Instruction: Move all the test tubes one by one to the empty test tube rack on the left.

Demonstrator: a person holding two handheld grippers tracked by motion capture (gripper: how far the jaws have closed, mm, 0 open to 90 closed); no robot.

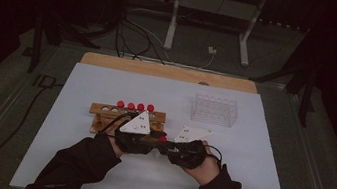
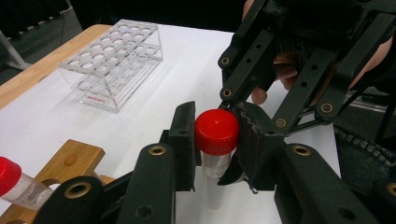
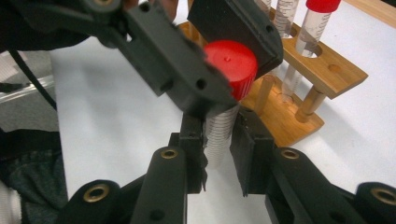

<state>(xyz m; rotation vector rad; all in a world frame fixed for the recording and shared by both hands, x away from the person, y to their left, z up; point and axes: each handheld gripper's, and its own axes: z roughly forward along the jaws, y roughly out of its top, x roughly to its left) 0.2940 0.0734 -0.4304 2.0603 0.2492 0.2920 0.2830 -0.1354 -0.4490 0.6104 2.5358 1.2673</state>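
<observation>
A clear tube with a red cap (image 2: 217, 132) stands upright above the white table top, held between both grippers. My left gripper (image 2: 217, 134) is shut on the red cap (image 3: 232, 63), one pad on each side of it. My right gripper (image 3: 218, 144) is shut on the tube's graduated body (image 3: 219, 133) below the cap. From above, the two grippers (image 1: 157, 141) (image 1: 164, 147) meet nose to nose in front of the wooden rack (image 1: 128, 115), with the cap (image 1: 163, 138) between them. The tube's bottom end hangs free over the white surface.
The wooden rack (image 3: 322, 65) holds several red-capped tubes (image 1: 135, 106) in its back row. An empty clear plastic rack (image 1: 214, 110) stands to the right, farther back. The white mat (image 1: 95, 164) covers the table, whose wooden edge (image 1: 170, 72) runs along the far side.
</observation>
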